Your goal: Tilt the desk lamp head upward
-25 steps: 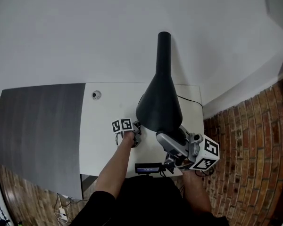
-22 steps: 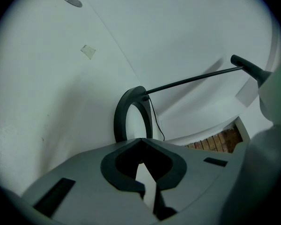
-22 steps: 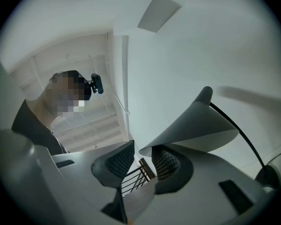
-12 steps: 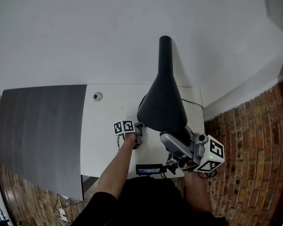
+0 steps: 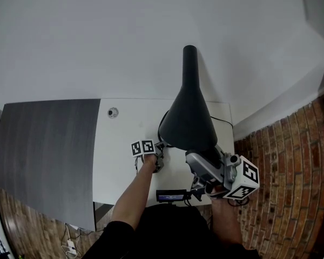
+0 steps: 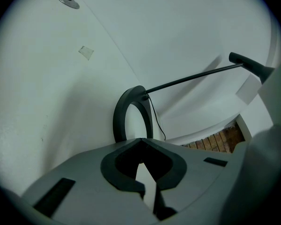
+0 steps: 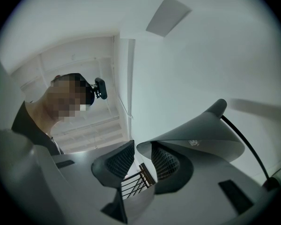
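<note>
The black desk lamp has a cone head (image 5: 188, 124) over the white desk (image 5: 119, 161), and its neck points away from me. Its ring base (image 6: 131, 114) and thin arm (image 6: 192, 78) show in the left gripper view. My left gripper (image 5: 159, 151) is shut and empty, with its tips (image 6: 140, 142) at the near edge of the ring base. My right gripper (image 5: 191, 156) points upward at the head's near rim. In the right gripper view the lamp head (image 7: 201, 135) lies just above the right pad (image 7: 166, 161). Its rim edge reaches the gap between the jaws (image 7: 141, 159), which stand apart.
A dark grey panel (image 5: 48, 144) adjoins the desk on the left. A round grommet (image 5: 113, 112) sits at the desk's back, and a small black device (image 5: 170, 195) at its front edge. The lamp cable (image 5: 220, 118) trails right. Brick floor (image 5: 281, 188) lies to the right.
The lamp head has risen slightly and its neck stands a little higher. My right gripper has come up with it under the rim. The left gripper has kept still.
</note>
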